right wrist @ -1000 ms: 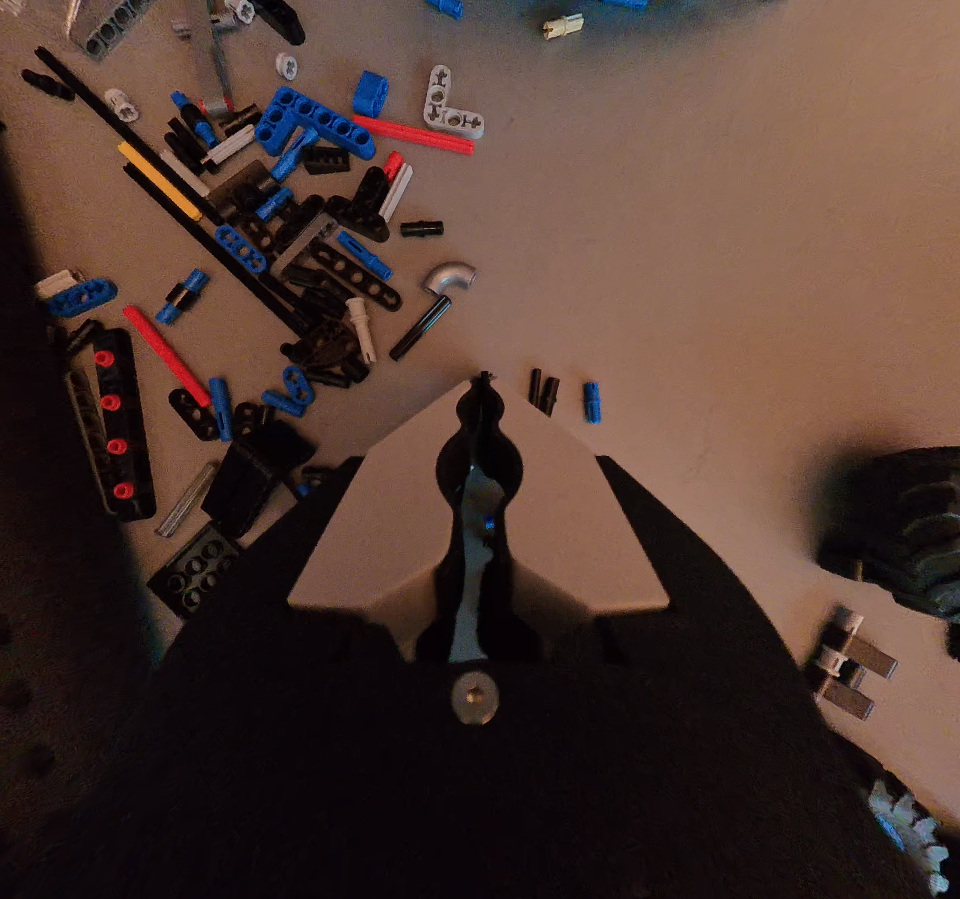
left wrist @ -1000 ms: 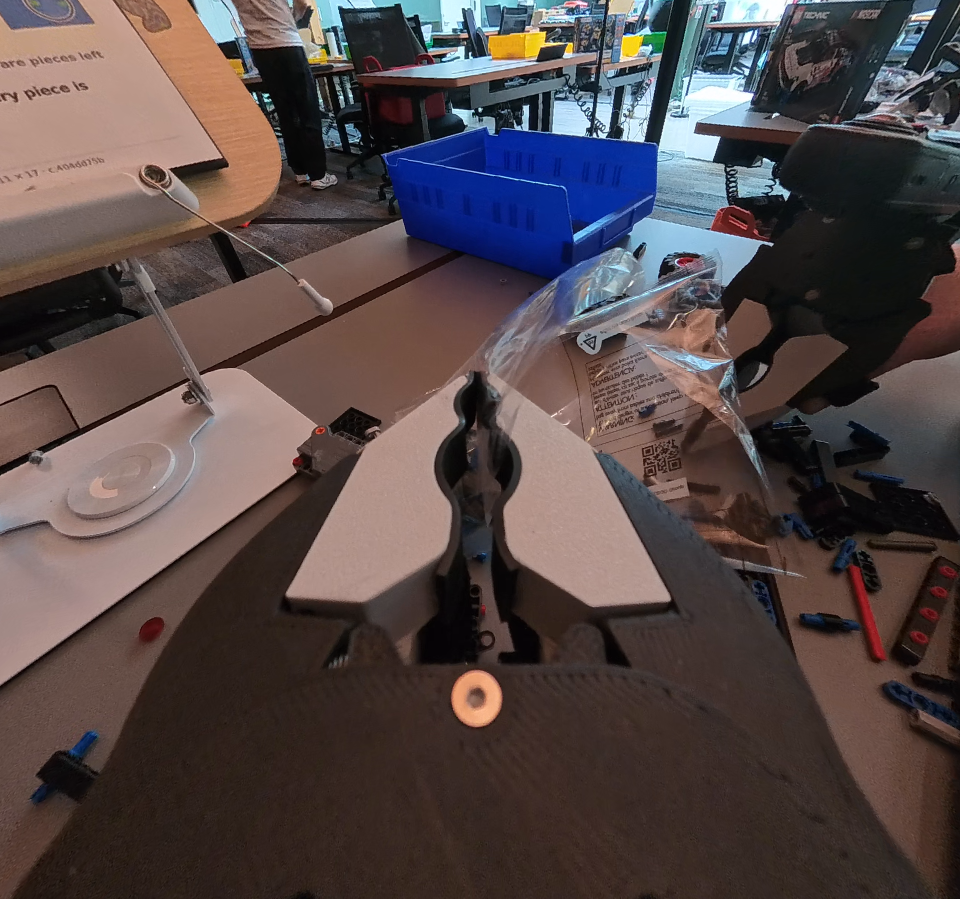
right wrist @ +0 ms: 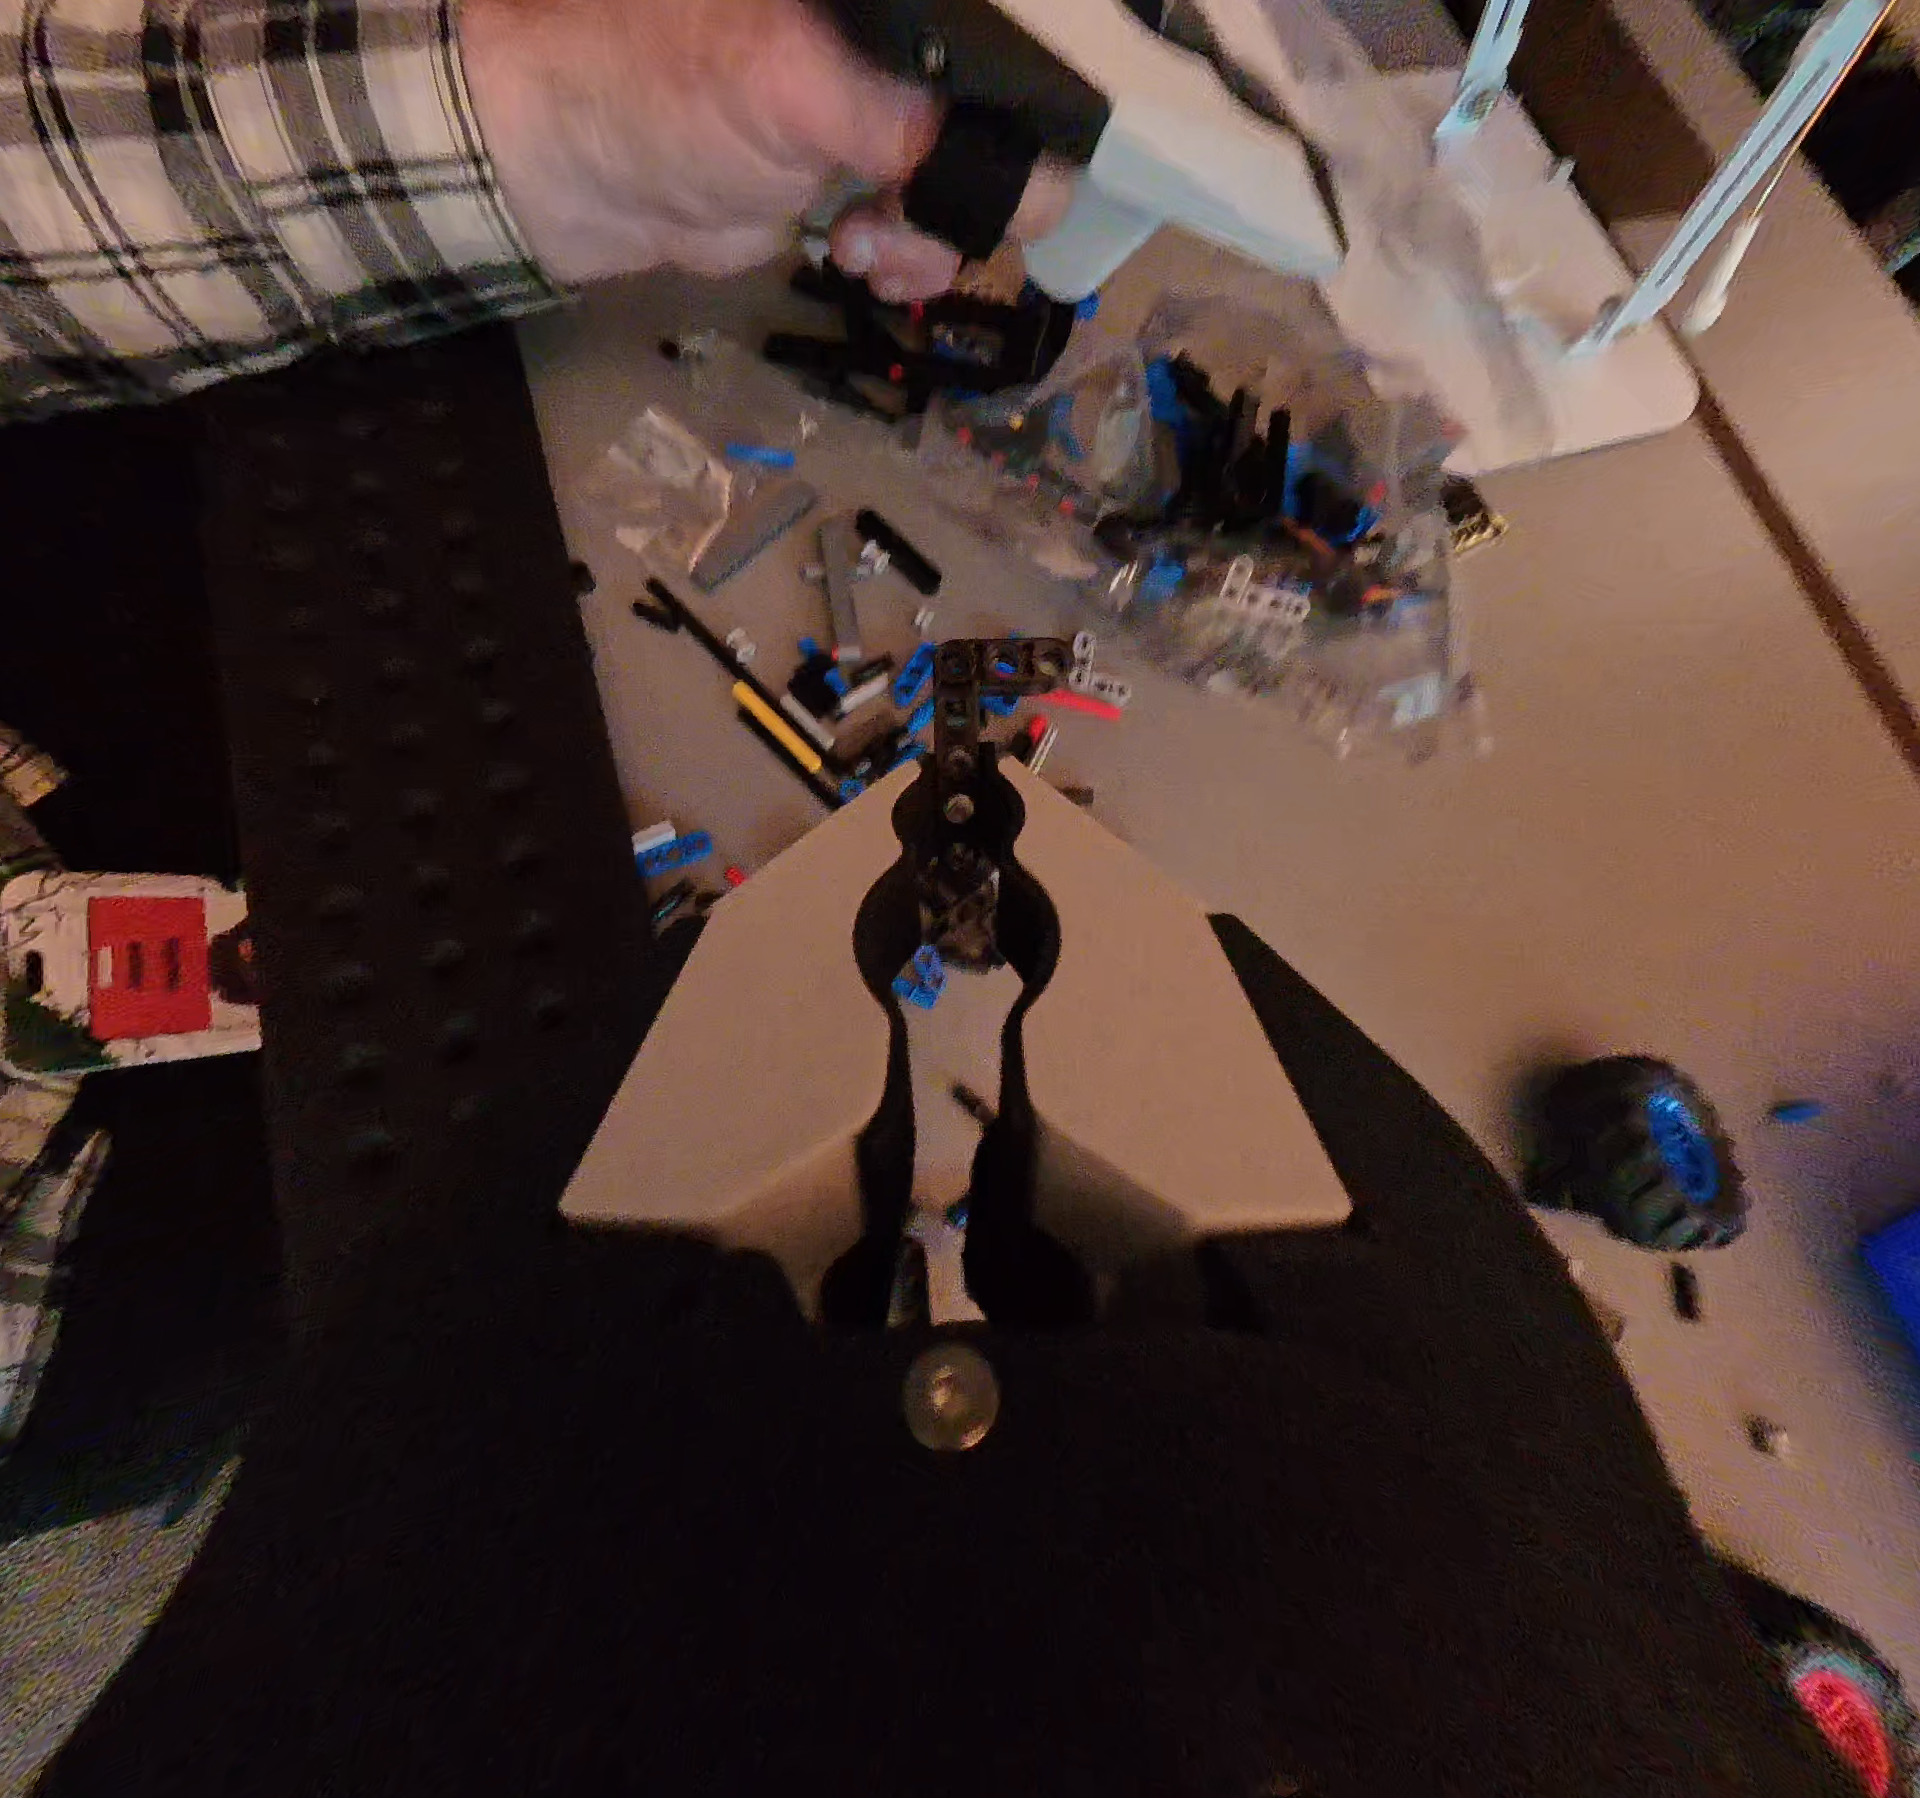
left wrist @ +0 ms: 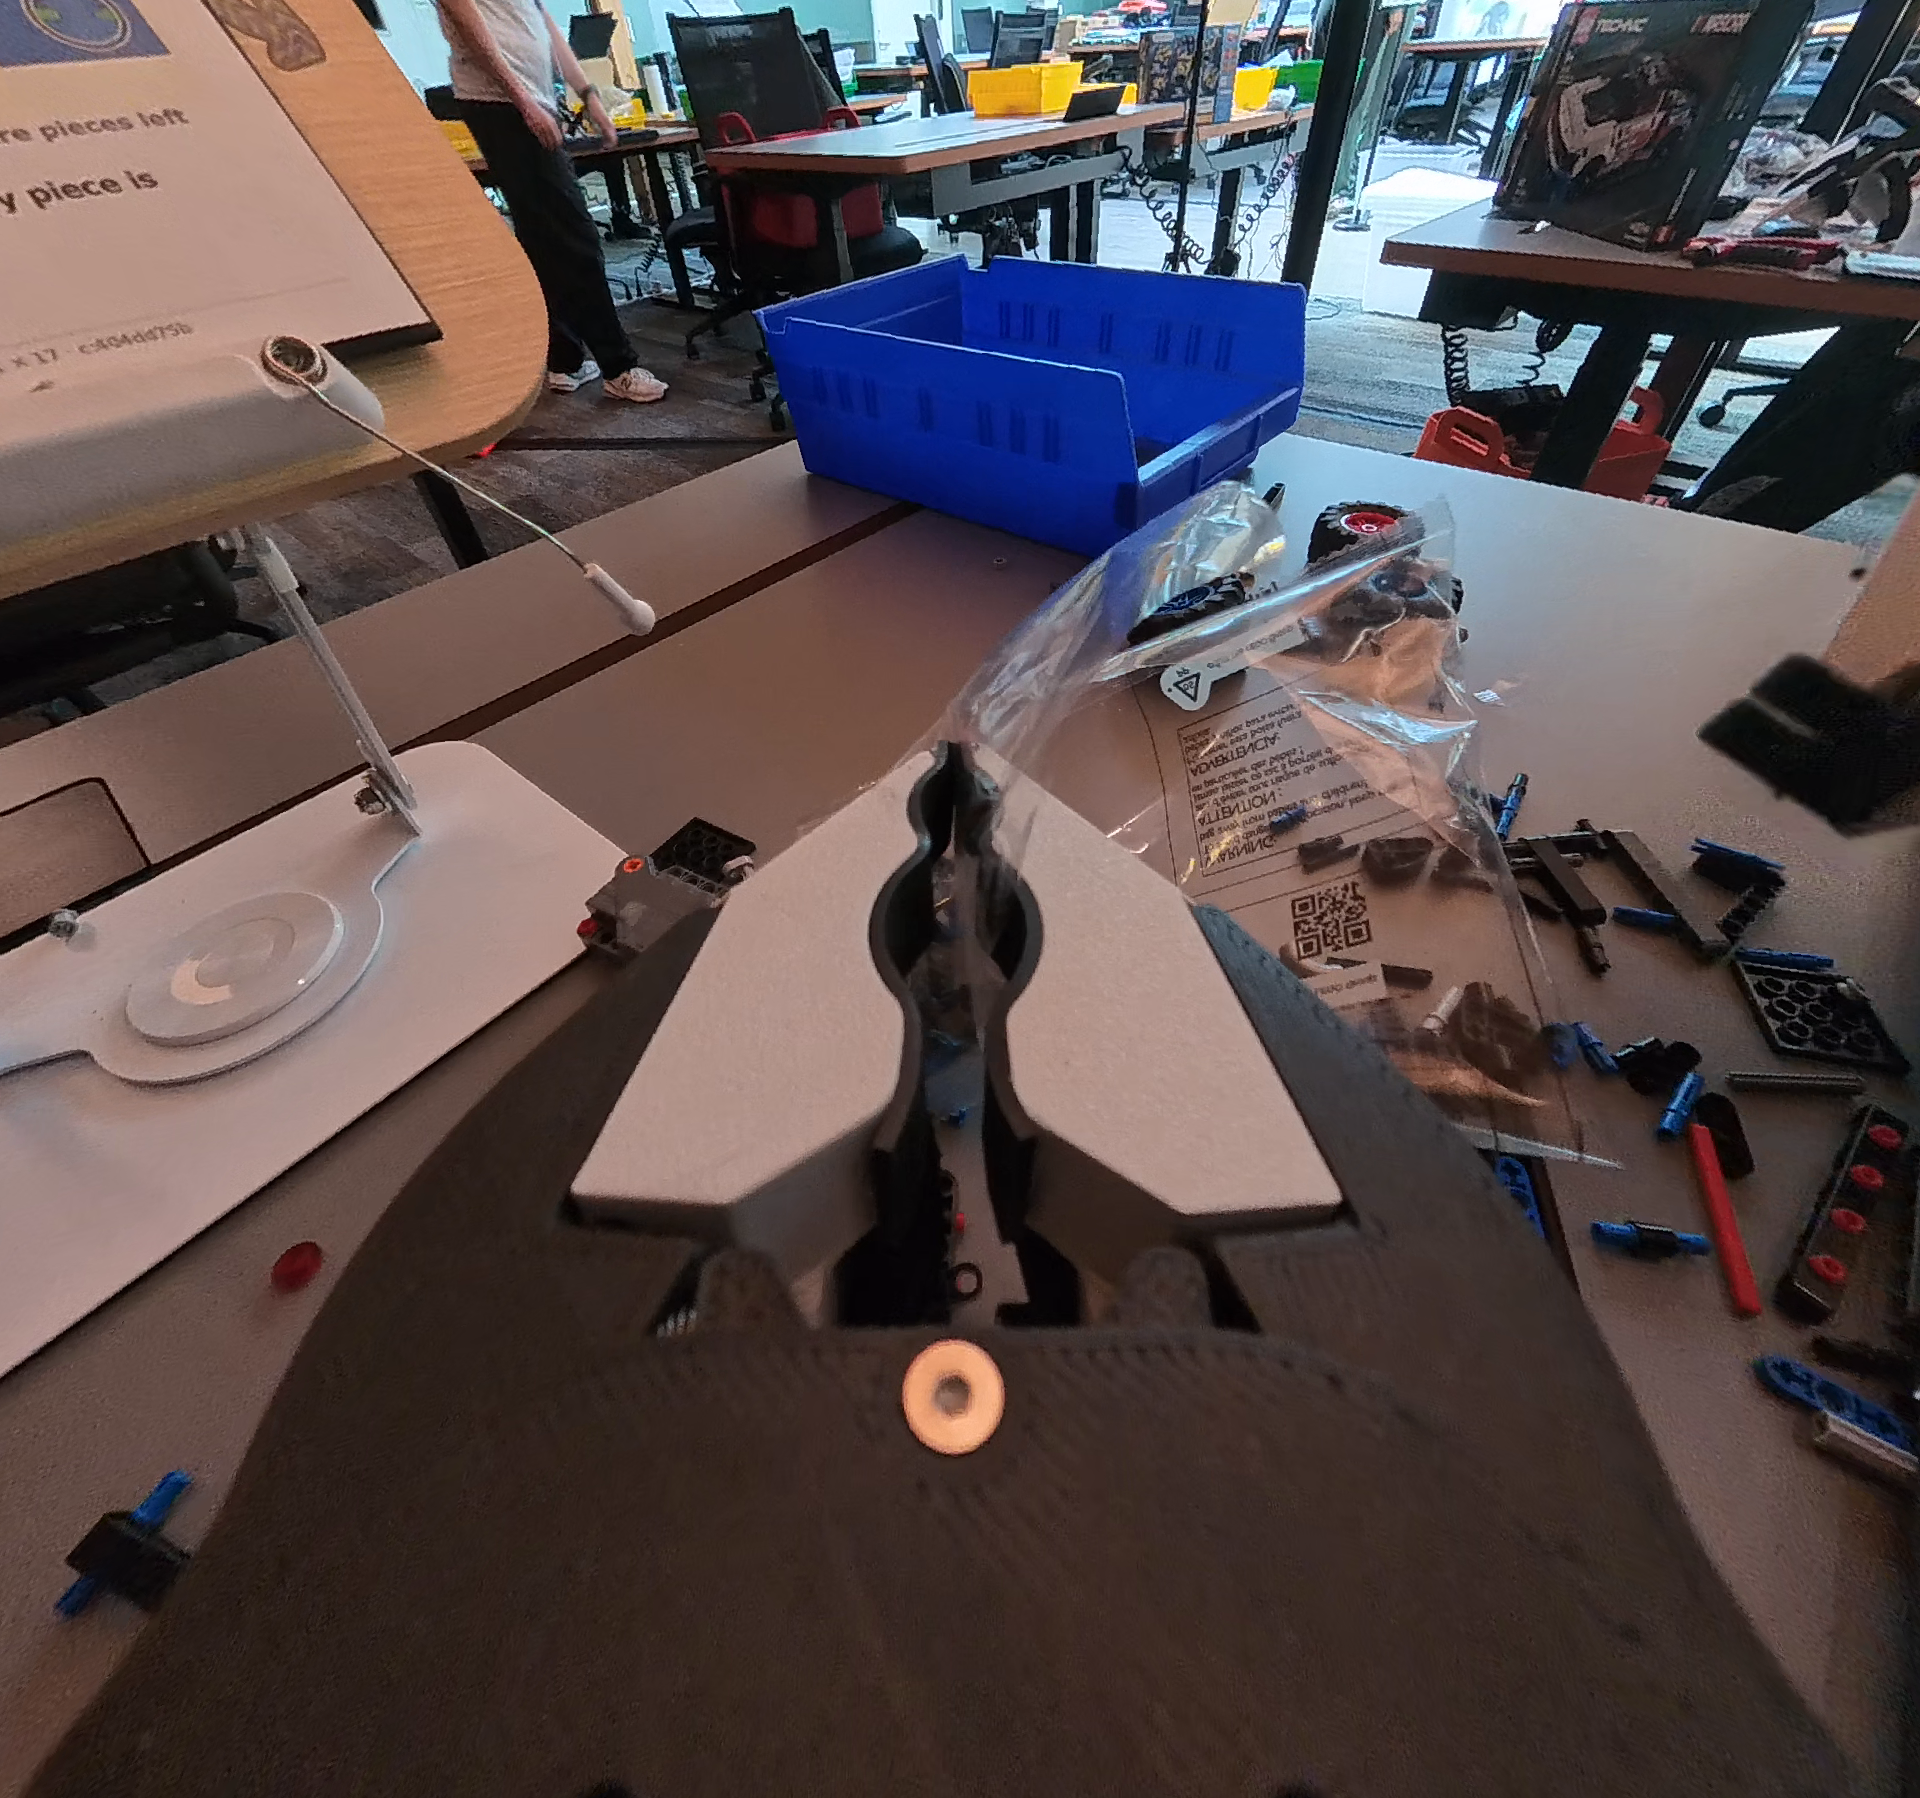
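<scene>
Beam, black, newly clamped in right gripper jaws above table; left gripper jaws still pinch bag.

Glossy clear plastic bag; smooth blue plastic bin.

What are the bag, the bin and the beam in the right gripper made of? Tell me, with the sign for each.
Bag: thin clear plastic film, glossy; it crinkles, glints and shows the table through it. The left gripper is shut on it.
Bin: rigid blue plastic, smooth, likely moulded; even colour, slotted walls.
Beam: likely hard black plastic, with a row of round holes, held in the right gripper; blur hides its finish.
</scene>
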Available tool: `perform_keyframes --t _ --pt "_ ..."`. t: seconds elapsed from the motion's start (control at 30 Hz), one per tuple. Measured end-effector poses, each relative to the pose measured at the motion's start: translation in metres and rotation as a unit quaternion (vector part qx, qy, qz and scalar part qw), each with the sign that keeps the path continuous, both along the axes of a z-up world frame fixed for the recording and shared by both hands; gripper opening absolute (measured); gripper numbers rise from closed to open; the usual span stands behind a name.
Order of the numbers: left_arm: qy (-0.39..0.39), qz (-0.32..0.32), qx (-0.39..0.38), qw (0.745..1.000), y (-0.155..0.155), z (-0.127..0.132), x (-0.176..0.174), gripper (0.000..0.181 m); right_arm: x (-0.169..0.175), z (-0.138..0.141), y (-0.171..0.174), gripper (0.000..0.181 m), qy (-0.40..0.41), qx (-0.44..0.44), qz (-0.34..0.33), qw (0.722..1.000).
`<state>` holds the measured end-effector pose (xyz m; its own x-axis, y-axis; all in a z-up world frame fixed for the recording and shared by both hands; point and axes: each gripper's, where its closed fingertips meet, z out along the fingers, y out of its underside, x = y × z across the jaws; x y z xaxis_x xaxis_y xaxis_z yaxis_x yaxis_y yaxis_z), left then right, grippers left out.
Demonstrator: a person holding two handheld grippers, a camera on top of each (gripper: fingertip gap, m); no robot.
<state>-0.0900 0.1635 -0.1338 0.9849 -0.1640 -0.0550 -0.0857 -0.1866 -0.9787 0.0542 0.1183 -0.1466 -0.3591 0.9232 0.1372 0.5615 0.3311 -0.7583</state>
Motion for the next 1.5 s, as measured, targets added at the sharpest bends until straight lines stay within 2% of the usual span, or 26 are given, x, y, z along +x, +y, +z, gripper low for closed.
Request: perform_keyframes --t 0.07,0.17,0.23,0.27,0.37,0.43,0.5,0.6,0.73,0.83,0.87,1.03,1.3,1.37,1.5 --pt "0.0 0.0 0.0 1.0 0.0 0.0 0.0 0.0 -0.022 0.018 -0.004 0.005 0.027 0.027 0.015 0.999" --pt "-0.001 0.001 0.001 1.0 -0.001 0.0 -0.001 0.0 -0.06 0.024 0.006 0.006 0.025 0.07 0.002 0.997" --pt "0.001 0.002 0.001 1.0 -0.001 0.0 -0.001 0.0 -0.082 0.019 0.026 0.034 0.01 0.121 -0.031 0.992" --pt "0.001 0.002 0.001 1.0 -0.001 0.0 -0.001 0.0 -0.087 0.017 0.029 0.037 0.005 0.131 -0.034 0.991" --pt "0.002 0.003 0.002 1.0 -0.001 0.001 -0.002 0.0 -0.083 0.036 0.021 0.03 0.048 0.125 -0.03 0.99" --pt "0.001 0.002 0.002 1.0 0.0 0.001 -0.001 0.0 -0.063 0.046 0.018 0.024 0.066 0.11 -0.024 0.991" --pt "0.0 -0.001 0.003 1.0 0.0 0.002 0.0 0.0 -0.038 0.032 0.007 0.023 0.033 0.066 0.008 0.997" --pt "0.002 -0.002 0.002 1.0 0.0 0.001 0.002 0.0 -0.013 -0.023 0.002 0.034 -0.069 0.039 0.034 0.996" --pt "-0.001 0.002 0.004 1.0 -0.001 0.002 -0.001 0.0 -0.016 -0.078 -0.004 0.041 -0.13 0.017 0.061 0.99" --pt "-0.004 0.005 0.004 1.0 -0.002 0.001 -0.003 0.0 -0.019 -0.109 0.01 0.045 -0.173 0.03 0.045 0.984" --pt "-0.004 0.004 0.004 1.0 -0.002 0.001 -0.003 0.0 -0.021 -0.109 0.008 0.034 -0.169 0.009 0.047 0.984" --pt "0.0 -0.001 0.001 1.0 0.0 0.0 0.0 0.0 -0.022 -0.113 0.009 0.015 -0.152 -0.027 0.052 0.987" --pt "-0.003 0.001 0.004 1.0 -0.001 0.002 -0.001 0.0 -0.022 -0.111 0.01 0.012 -0.138 -0.038 0.053 0.988" --pt "-0.003 0.001 0.004 1.0 -0.001 0.002 -0.001 0.0 -0.024 -0.103 0.01 0.005 -0.118 -0.049 0.054 0.99" --pt "-0.004 0.0 0.004 1.0 -0.001 0.002 -0.001 0.0 -0.018 -0.106 0.015 0.004 -0.128 -0.027 0.045 0.99"
